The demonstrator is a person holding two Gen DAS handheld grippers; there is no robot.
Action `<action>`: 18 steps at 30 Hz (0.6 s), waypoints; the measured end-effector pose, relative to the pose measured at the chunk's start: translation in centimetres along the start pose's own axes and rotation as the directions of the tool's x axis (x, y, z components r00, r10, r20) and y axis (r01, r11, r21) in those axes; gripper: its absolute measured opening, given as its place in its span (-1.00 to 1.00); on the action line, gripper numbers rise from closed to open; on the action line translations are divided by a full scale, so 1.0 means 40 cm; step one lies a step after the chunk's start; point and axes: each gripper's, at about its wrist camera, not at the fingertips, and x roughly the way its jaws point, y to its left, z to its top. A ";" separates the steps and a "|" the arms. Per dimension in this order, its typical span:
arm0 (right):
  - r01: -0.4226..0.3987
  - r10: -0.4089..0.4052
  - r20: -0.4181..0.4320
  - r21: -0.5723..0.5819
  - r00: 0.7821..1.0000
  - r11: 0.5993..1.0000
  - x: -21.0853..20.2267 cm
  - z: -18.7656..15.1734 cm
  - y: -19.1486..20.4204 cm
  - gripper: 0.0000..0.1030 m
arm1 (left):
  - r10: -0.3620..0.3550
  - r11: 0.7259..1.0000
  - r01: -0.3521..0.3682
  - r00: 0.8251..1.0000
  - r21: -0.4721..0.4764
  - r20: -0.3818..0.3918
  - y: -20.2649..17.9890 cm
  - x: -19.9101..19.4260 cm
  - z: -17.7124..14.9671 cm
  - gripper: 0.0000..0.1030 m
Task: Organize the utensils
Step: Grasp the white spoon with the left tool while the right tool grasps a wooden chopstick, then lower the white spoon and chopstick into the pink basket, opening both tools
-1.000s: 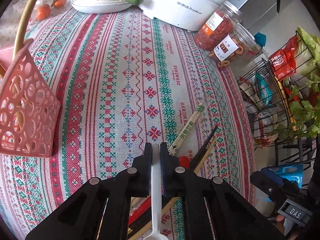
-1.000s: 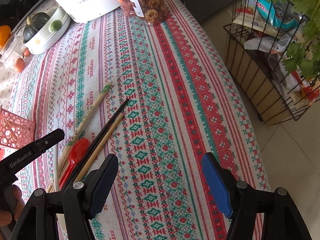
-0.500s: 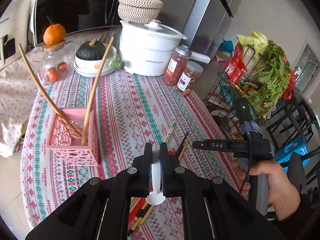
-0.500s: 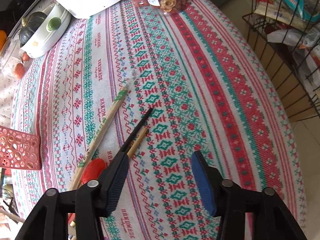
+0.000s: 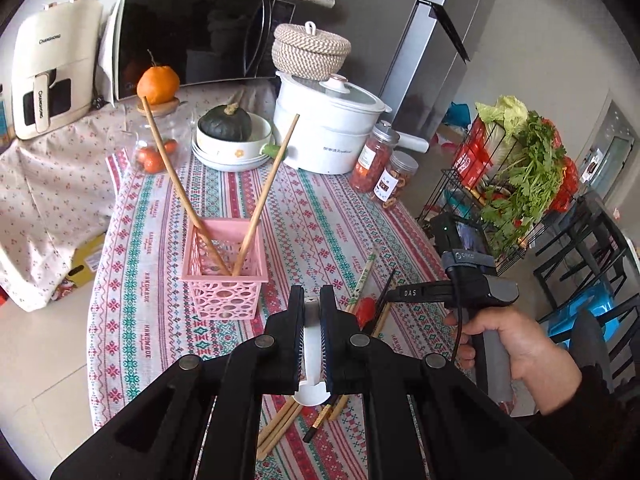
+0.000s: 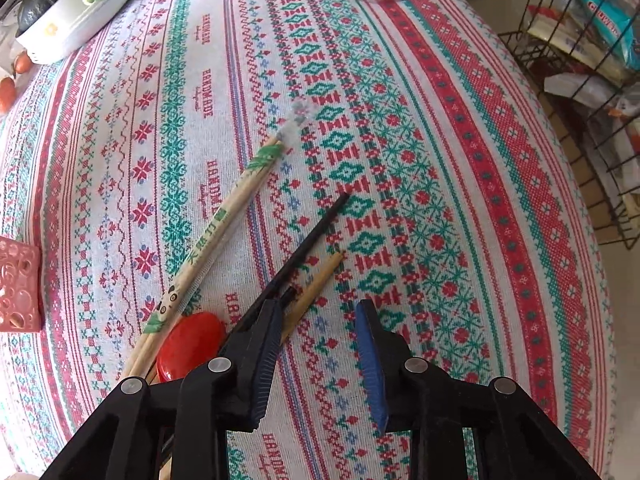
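My left gripper (image 5: 312, 300) is shut on a white spoon (image 5: 311, 376) and holds it high above the table, just right of the pink perforated holder (image 5: 224, 280), which holds two long wooden utensils (image 5: 264, 196). My right gripper (image 6: 318, 312) is open, low over the tablecloth. Its left finger is beside a black chopstick (image 6: 308, 240) and a wooden chopstick (image 6: 316, 284). A red spoon (image 6: 190, 344) and wrapped disposable chopsticks (image 6: 216, 224) lie to its left. The right gripper also shows in the left wrist view (image 5: 404, 293).
A white cooker (image 5: 328, 132), a bowl with a squash (image 5: 230, 136), two jars (image 5: 384, 168) and a glass jar with an orange on top (image 5: 158, 128) stand at the far side. A wire vegetable rack (image 6: 592, 80) stands off the table's right edge.
My left gripper has risen well above the table with the white spoon, bringing the pink holder into full view. My right gripper has moved down and left toward the black and wooden chopsticks.
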 end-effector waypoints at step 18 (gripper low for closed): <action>0.094 -0.094 0.010 -0.025 0.996 0.995 0.006 -0.028 0.029 -0.69 | 0.004 1.000 -0.004 1.000 -0.019 0.005 0.032 -0.036 -0.006 -0.85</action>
